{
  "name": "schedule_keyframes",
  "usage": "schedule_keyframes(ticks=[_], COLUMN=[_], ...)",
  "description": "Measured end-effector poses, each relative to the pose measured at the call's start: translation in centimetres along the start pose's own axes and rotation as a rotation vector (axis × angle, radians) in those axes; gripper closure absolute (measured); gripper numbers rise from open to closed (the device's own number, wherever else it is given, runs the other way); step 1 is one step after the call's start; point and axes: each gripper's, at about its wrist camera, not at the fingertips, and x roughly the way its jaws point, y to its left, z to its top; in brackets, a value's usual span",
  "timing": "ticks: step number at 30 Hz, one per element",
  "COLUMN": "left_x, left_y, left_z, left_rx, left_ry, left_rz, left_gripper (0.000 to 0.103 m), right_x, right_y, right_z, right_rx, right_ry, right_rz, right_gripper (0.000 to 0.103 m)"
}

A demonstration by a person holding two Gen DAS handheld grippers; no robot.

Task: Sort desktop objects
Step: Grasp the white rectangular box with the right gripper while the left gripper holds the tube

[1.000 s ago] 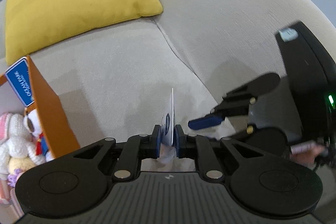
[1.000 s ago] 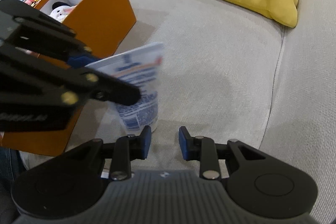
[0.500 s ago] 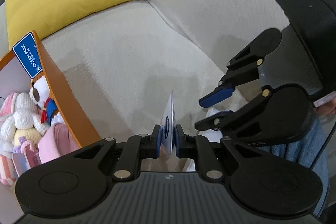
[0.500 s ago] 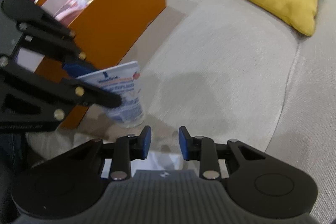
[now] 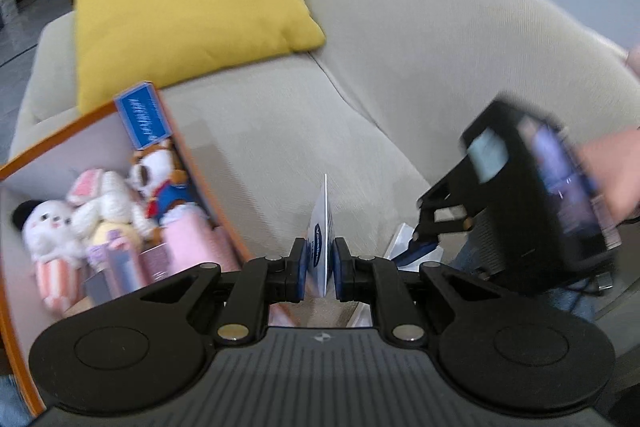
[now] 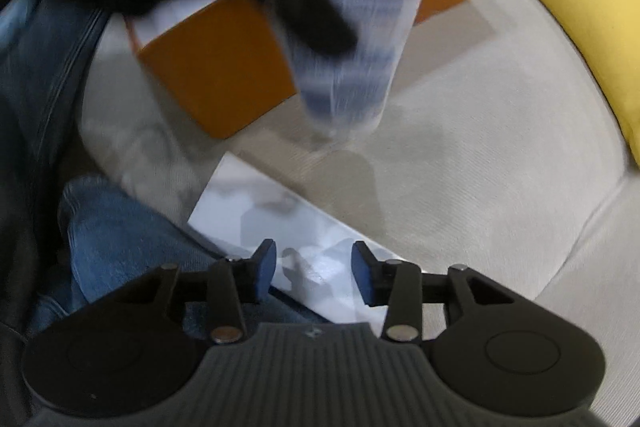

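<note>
Left gripper (image 5: 320, 269): blue-padded fingers closed flat against a white squeeze tube with blue print (image 5: 322, 227), gripped at its crimped end, seen edge-on and standing up between the pads. From the right wrist view the same tube (image 6: 356, 39) appears broadside and motion-blurred, hanging cap-end down just above the beige fabric sofa seat (image 6: 480, 155), beside the near corner of the orange open-topped cardboard box (image 6: 224, 75). Box lies to the left of the left gripper; its white interior holds several plush toys (image 5: 100, 203), among them a white bunny-like one and a brown-and-white one in blue. A blue label (image 5: 141, 119) sits on the box's far corner. Yellow square cushion (image 5: 180, 11) rests at the back of the seat, beyond the box. Right gripper (image 6: 314, 273): fingers spread apart, nothing between them, positioned over a white flat sheet or packet (image 6: 280, 219), blurred, contact not determinable. Blue denim trouser leg (image 6: 120, 239) lower left of right gripper.
</note>
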Motion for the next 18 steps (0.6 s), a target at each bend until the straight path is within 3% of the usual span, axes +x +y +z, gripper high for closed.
schedule_keyframes(ticks=[1,5,10,13,15,18], left_x=[-0.6,-3.4,-5.7,-6.8,-7.4,-7.8], left_y=[0.2,1.7,2.2,2.3,2.6,3.2], left_z=[0.0,-0.2,0.1,0.3,0.2,0.2], left_rx=[-0.016,-0.083,-0.110,-0.105,-0.109,-0.120], left_ry=[-0.011,-0.051,-0.103,-0.126,-0.138,-0.145], left_rz=[0.000,-0.020,-0.030,-0.021,-0.013,0.002], left_gripper=[0.089,0.089,0.089,0.089,0.089,0.089], right_x=[0.4,1.2,1.9,3.0,3.4,3.9], right_y=[0.2,0.9,2.0,1.8,0.7,-0.6], right_z=[0.2,1.3,2.5,4.1,4.1,3.9], right_rx=[-0.019,-0.116,-0.246,-0.254,-0.249,-0.192], right_ry=[0.018,0.058,0.103,0.124,0.125,0.127], right_rz=[0.001,0.013,-0.008,-0.004,-0.004,0.031], right_gripper=[0.054,0.037,0.031,0.028,0.018,0.016])
